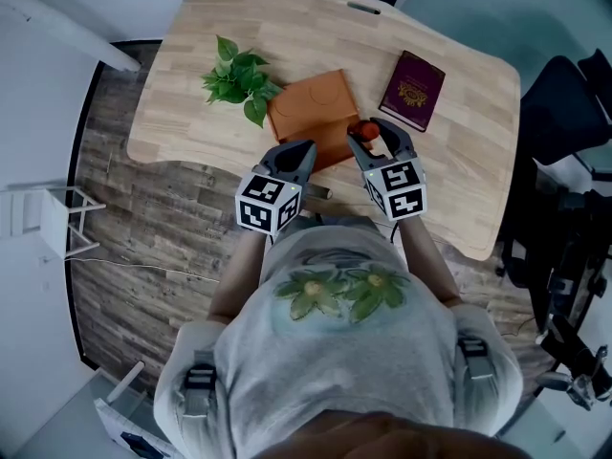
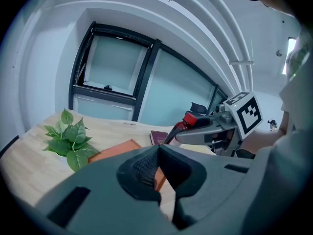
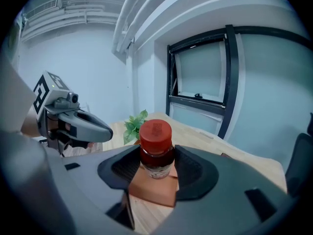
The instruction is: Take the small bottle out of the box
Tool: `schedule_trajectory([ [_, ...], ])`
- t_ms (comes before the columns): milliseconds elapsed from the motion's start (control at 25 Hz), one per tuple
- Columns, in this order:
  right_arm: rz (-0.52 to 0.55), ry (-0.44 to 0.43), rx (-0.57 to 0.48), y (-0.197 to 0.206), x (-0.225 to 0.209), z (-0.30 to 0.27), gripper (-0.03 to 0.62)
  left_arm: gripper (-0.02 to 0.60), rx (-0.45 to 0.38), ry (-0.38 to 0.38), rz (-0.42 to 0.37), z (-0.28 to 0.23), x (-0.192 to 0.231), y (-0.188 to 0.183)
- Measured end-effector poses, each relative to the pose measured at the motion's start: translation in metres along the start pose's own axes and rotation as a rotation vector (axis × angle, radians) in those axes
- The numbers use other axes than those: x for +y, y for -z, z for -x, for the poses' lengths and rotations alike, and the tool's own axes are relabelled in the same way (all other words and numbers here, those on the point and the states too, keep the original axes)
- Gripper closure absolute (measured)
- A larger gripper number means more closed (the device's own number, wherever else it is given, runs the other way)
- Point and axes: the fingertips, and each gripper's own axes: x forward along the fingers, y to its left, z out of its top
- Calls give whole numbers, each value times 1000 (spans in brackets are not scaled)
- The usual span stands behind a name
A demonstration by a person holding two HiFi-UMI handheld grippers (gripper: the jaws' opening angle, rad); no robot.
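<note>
On the pale wooden table (image 1: 459, 161), a flat orange-brown box (image 1: 311, 108) lies mid-table. The green leafy plant (image 1: 239, 76) is just left of the box, leaves over its left edge. The maroon booklet (image 1: 413, 89) is right of the box, apart. The small red-capped glass bottle (image 1: 369, 131) sits between the right gripper (image 1: 375, 134) jaws, over the box's near right corner. The left gripper (image 1: 302, 151) is to its left, at the box's near edge.

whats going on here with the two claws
A person works with a handheld gripper in each hand. The right claw is shut on the small red-capped bottle, held up by the brown box on the wooden table. The left claw is shut and empty, hovering near the box.
</note>
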Motion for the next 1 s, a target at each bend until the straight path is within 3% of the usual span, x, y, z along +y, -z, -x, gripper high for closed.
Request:
schedule_trajectory([
  [1000,22,-28,-107,-35,21,25,376,574,-3,29,14,6,-8,2],
])
